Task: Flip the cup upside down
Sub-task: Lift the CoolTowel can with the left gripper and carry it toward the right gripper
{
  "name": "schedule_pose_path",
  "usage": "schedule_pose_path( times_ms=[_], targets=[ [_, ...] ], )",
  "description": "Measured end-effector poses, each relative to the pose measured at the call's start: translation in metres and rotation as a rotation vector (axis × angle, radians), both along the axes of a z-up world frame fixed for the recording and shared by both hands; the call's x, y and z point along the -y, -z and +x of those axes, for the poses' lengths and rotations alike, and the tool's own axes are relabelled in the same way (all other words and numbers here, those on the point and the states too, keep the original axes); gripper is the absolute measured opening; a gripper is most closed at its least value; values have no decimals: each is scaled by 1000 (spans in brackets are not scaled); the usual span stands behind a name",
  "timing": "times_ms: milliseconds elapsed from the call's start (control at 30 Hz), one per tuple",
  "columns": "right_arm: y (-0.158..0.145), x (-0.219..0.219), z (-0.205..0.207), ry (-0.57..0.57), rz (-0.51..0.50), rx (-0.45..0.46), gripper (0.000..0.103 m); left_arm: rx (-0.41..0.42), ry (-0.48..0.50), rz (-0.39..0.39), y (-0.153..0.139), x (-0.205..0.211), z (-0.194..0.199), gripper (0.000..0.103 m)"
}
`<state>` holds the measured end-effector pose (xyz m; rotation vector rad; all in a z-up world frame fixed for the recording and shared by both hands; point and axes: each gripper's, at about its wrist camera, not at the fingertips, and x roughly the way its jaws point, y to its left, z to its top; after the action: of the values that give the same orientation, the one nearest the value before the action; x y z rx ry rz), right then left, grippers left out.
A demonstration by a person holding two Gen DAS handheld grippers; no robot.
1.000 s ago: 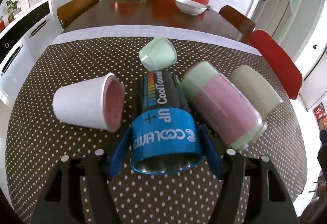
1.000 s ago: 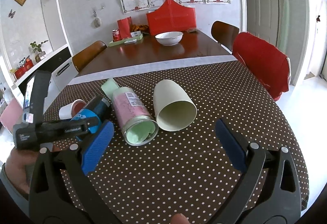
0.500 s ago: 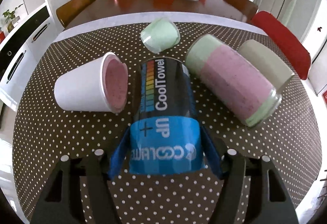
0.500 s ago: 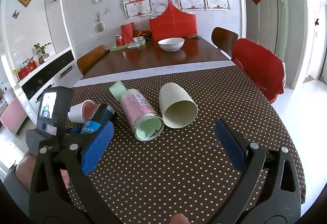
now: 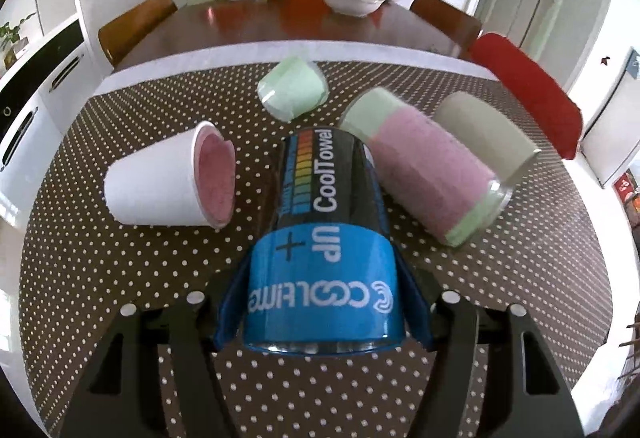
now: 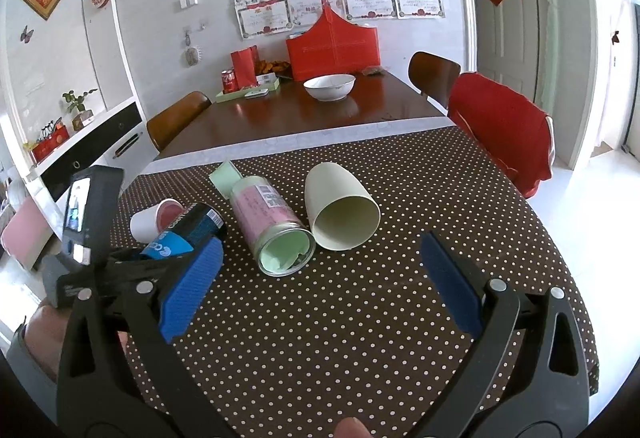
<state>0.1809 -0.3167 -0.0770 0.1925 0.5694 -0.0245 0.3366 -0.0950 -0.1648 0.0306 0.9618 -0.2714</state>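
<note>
So the glossy black-and-blue cup (image 5: pixel 326 238) is a smooth cylinder, clamped on its sides between the left gripper (image 5: pixel 322 302)'s blue pads, tipped with its open end toward the camera, over the polka-dot tablecloth (image 5: pixel 120 258). Just left of it lies a matte white cup (image 5: pixel 160 182); just right, a pink-and-green jar (image 5: pixel 424 170). The right gripper (image 6: pixel 320 278) hovers spread wide with nothing in it, well right of the cup.
</note>
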Motion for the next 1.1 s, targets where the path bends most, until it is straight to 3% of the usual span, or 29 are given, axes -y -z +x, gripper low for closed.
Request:
schedule_pose_path(
  times_ms=[200, 533, 733, 1100],
  targets=[
    [-5, -4, -12, -1, -6, 14, 97, 61, 36, -22, -25, -9, -33, 65],
    [-14, -15, -46, 4, -34, 32, 97, 146, 130, -56, -61, -19, -125, 65],
    [-2, -26, -73, 6, -42, 8, 97, 135, 153, -67, -41, -18, -168, 65],
    [6, -45, -110, 7, -64, 14, 97, 111, 162, -83, 5, -15, -183, 65]
  ],
)
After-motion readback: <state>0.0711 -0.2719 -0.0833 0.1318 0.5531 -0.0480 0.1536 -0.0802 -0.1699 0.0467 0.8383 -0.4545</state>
